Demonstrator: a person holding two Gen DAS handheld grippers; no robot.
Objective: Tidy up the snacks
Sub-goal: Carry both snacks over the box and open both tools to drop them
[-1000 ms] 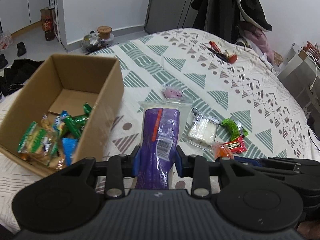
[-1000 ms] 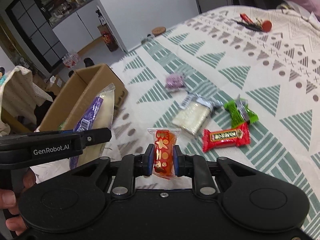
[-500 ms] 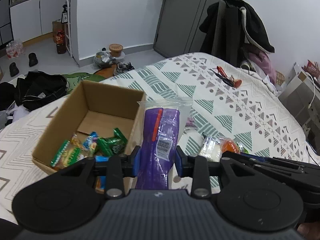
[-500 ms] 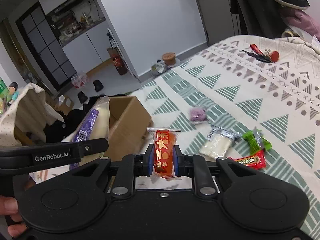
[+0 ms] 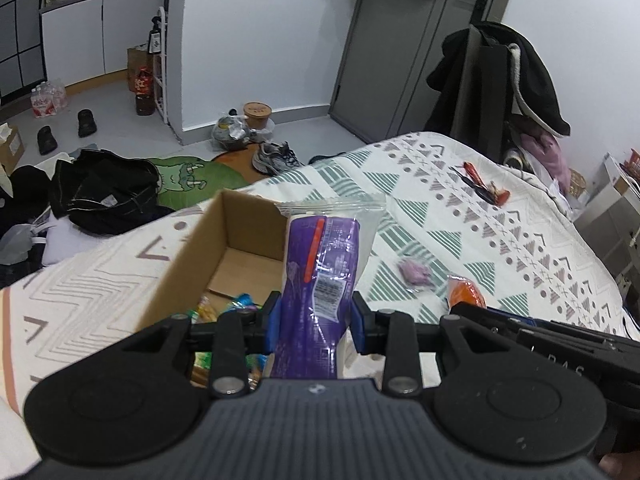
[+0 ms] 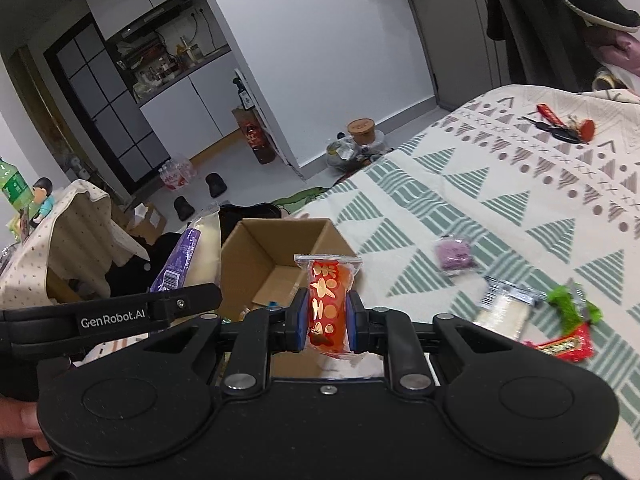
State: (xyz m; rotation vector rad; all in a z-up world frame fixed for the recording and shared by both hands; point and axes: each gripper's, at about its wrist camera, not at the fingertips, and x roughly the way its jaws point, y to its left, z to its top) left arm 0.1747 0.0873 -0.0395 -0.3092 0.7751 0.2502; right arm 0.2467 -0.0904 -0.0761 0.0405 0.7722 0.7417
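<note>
The purple packet point(image 5: 316, 280) stands upright, clamped between the jaws of the left gripper point(image 5: 314, 320), in front of the box point(image 5: 188, 256) on the bed point(image 5: 500, 248). The red packet point(image 6: 330, 304) is pinched upright in the right gripper point(image 6: 329, 322), also before the box. Right of the box lie a purple candy point(image 6: 454, 254), a white packet point(image 6: 504, 308), a green snack point(image 6: 572, 304) and a red bar point(image 6: 568, 346).

Both raised — left hand-held gripper point(image 5: 315, 322), right hand-held gripper point(image 6: 328, 320) clamped.
</note>
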